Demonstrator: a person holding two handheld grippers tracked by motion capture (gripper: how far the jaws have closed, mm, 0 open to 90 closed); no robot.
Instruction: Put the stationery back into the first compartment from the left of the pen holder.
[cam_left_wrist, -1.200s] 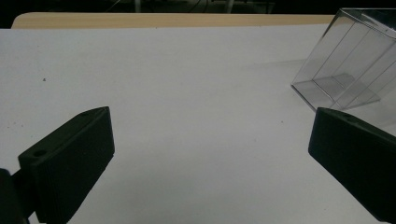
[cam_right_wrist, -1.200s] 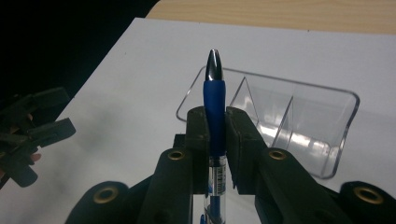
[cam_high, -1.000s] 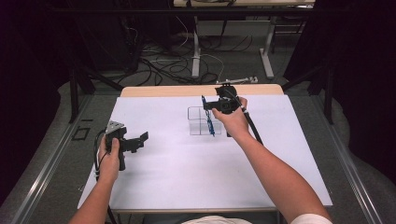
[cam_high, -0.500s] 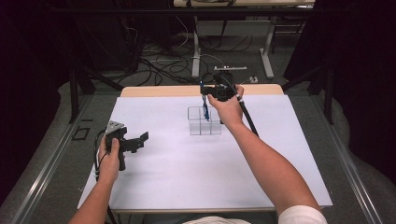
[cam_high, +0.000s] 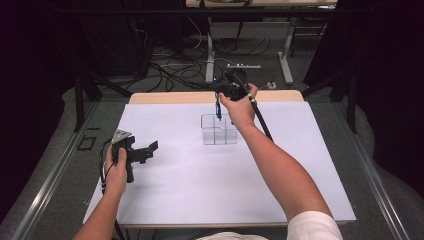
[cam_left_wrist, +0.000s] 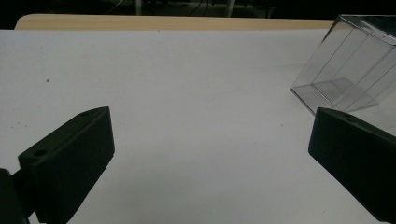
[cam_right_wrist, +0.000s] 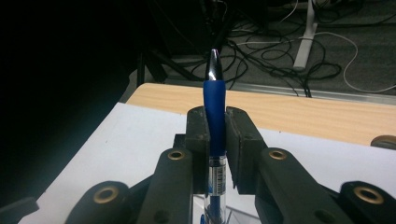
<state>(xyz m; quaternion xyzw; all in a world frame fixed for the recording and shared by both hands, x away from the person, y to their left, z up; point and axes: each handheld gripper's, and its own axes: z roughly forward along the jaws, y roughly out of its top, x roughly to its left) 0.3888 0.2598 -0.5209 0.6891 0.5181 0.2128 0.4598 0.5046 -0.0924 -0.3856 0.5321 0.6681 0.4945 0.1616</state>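
- Lower left of the high view: left gripper (cam_high: 150, 148) idle over the white surface (cam_high: 200, 190), fingers (cam_left_wrist: 70, 161) spread wide, nothing between them.
- Centre: clear divided box (cam_high: 219, 130) standing on the surface, apparently without pens.
- Upper centre, just above the box's far edge: right gripper (cam_high: 218, 97), fingers (cam_right_wrist: 198, 135) pinching a blue pen (cam_right_wrist: 215, 112), tip outward.
- Judged: pen grasped and lifted; placement into a compartment not yet done.
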